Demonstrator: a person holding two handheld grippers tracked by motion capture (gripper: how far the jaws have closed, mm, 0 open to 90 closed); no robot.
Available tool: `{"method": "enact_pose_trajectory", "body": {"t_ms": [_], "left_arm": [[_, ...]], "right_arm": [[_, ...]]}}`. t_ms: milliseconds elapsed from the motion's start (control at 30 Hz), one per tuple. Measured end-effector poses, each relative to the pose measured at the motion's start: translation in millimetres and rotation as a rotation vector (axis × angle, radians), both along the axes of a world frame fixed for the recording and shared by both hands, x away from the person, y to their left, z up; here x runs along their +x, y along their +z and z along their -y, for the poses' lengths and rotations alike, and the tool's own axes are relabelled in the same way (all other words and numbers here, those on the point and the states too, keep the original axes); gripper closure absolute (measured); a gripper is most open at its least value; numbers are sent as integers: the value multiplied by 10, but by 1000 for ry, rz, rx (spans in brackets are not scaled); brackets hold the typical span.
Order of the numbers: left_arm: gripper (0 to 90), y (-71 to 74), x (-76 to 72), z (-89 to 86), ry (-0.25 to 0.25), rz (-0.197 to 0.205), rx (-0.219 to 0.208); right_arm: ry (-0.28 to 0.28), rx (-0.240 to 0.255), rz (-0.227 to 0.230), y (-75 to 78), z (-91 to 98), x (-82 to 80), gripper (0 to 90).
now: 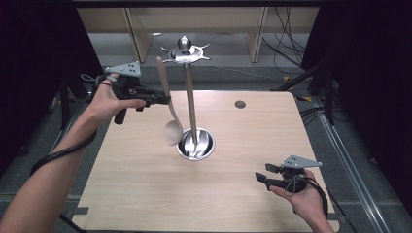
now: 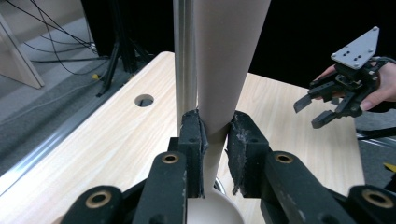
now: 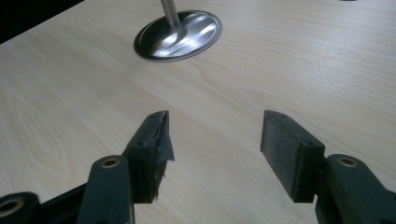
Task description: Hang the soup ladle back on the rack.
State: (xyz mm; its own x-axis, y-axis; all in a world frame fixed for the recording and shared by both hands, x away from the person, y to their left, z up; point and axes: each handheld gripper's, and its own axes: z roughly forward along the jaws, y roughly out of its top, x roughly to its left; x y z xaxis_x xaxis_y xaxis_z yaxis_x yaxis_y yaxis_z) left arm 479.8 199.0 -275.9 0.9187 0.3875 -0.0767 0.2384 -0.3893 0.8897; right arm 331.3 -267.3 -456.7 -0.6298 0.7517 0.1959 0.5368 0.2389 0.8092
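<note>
1. From my high view, the stand (image 1: 190,104) rises upright from its round base (image 1: 196,144), which sits on the bench (image 1: 145,194) near the middle.
2. I see the spoon (image 1: 167,104) just left of the stand's pole, handle up and bowl down, with the bowl hanging beside the base, off the bench.
3. My left claw (image 1: 163,99) sits left of the pole, above the bench's far left part, with the spoon's handle between its jaws.
4. My right claw (image 1: 265,175) sits at the bench's near right corner, well apart from the stand.
5. A hole (image 1: 240,104) lies in the bench behind and right of the base.
</note>
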Motion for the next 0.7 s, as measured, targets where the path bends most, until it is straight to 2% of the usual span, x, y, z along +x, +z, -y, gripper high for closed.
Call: {"method": "enact_pose_trajectory", "body": {"t_ms": [100,200,367,500,533,567,633,667,700], "left_arm": [[752,8,4,8,-3,-14,2],[751,21,7,20,-2,-29,9],[751,38,9,43,-7,-50,12],[751,38,14,68,0,-58,33],[751,34,15,78,3,-60,32],[751,35,16,85,5,-62,34],[751,39,19,85,8,-65,33],[751,37,20,84,8,-66,31],[751,31,21,84,9,-63,28]], "right_arm": [[-1,1,-5,3,-3,-2,428],[-10,-24,30,0,7,7,428],[-11,-22,27,2,8,6,428],[-4,-19,10,9,9,0,428],[-5,-14,12,6,4,-1,428],[-9,-29,33,-3,8,10,428],[-18,-40,13,2,7,6,428],[-30,-20,-9,1,-8,-9,428],[-18,-3,-7,-2,-9,-6,428]]}}
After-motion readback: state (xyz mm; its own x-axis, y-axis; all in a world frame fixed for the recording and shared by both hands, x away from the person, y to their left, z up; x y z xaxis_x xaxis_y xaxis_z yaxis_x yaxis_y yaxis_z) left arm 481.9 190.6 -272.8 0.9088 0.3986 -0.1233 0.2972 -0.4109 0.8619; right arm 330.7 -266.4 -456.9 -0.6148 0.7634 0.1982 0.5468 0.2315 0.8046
